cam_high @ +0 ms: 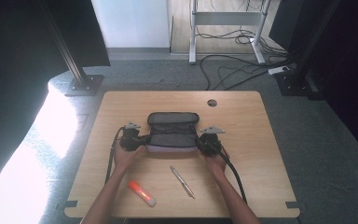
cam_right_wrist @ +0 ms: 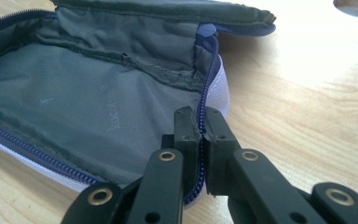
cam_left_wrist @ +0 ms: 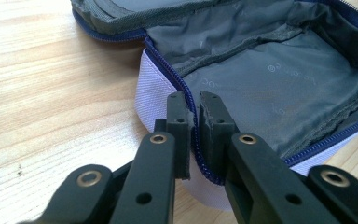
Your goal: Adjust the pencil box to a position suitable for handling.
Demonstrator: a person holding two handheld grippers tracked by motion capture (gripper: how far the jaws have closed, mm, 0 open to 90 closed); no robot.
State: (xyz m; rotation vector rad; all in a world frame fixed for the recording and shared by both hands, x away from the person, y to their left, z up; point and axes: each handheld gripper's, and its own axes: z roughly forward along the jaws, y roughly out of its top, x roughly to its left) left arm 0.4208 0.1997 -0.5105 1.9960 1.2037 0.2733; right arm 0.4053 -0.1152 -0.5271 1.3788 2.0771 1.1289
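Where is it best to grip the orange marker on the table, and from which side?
Probably at the middle of the orange marker, from above, jaws across its width. It lies flat on the bare table, slanting, well apart from the pen. Both grippers now pinch the pouch rim, so one must let go first.

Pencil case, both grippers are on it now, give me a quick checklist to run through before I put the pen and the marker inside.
1. Pencil case unzipped, lid folded back: ok.
2. Left gripper clamped on the zipper rim at the case's left end: ok.
3. Right gripper clamped on the rim at the opposite end: ok.
4. Inside of the case free of other items: ok as far as the grey lining shows; the far corners are shadowed, cannot tell.
5. Pen and orange marker lying loose on the table near the person: ok.
6. A free gripper to pick them up: not ok, both hold the case.
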